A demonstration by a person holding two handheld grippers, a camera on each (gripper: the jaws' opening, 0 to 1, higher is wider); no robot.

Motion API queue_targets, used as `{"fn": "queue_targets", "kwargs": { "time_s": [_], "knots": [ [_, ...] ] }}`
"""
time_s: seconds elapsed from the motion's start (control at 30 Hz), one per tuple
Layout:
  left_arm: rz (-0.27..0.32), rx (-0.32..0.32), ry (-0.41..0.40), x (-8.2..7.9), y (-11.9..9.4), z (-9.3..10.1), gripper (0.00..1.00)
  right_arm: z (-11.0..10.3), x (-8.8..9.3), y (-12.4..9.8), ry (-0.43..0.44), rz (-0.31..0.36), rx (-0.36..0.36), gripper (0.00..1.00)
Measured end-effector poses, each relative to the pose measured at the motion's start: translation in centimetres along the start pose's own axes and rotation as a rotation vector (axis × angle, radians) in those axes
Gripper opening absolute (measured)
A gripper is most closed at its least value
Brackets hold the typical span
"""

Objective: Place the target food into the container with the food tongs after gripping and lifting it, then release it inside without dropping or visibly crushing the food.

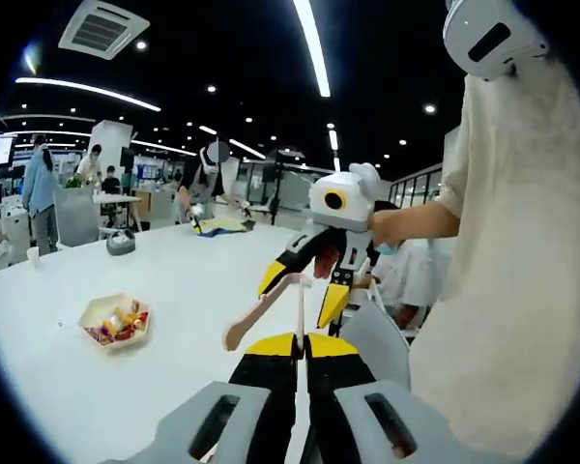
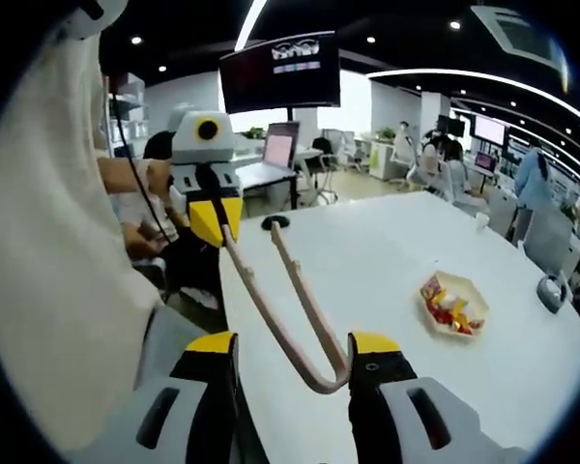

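Open office behind white bench (image 2: 387,251). Left tool (image 1: 300,346) clamped on one arm-tip of tongs (image 2: 307,300), right tool (image 2: 292,346) spread wide astride their bend, other arm free. Probably setup step: next calls for seating right tool across both arms, then reaching to bright mixed food (image 2: 447,309) heaped in hexagonal paper tray (image 2: 470,286), well apart on bench.

The white table (image 2: 387,251) lies bare and open on every side of the food tray (image 2: 451,303). The pink tongs (image 2: 290,309) span the gap between both grippers, and a small dark object (image 1: 121,242), perhaps a tape dispenser, sits well beyond the tray.
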State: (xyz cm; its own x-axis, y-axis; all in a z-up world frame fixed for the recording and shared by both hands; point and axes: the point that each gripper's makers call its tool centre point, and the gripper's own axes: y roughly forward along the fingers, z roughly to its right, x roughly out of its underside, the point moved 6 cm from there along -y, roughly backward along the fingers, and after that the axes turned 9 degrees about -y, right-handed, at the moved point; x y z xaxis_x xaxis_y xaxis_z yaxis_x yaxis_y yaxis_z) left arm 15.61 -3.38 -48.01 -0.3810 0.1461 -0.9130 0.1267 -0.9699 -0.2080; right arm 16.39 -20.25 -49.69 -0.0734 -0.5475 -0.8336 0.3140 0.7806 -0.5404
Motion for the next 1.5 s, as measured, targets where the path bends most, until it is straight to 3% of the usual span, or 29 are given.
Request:
{"fn": "queue_targets", "kwargs": {
  "time_s": [0.4,0.7,1.17,1.5],
  "knots": [
    [-0.01,-0.008,-0.02,0.9,-0.3,-0.5,0.0,-0.4,1.7,0.1,0.007,-0.059,0.013,0.4],
    [-0.008,-0.003,-0.019,0.7,-0.1,-0.5,0.0,-1.0,2.4,0.6,0.017,-0.082,-0.009,0.4],
    [-0.016,0.028,-0.021,0.7,0.7,-0.2,0.0,-2.5,5.2,3.8,0.012,-0.164,-0.133,0.3],
    [-0.023,0.048,-0.034,1.0,1.3,-0.2,0.0,-2.9,5.4,5.4,-0.015,-0.175,-0.168,0.17]
  ]
}}
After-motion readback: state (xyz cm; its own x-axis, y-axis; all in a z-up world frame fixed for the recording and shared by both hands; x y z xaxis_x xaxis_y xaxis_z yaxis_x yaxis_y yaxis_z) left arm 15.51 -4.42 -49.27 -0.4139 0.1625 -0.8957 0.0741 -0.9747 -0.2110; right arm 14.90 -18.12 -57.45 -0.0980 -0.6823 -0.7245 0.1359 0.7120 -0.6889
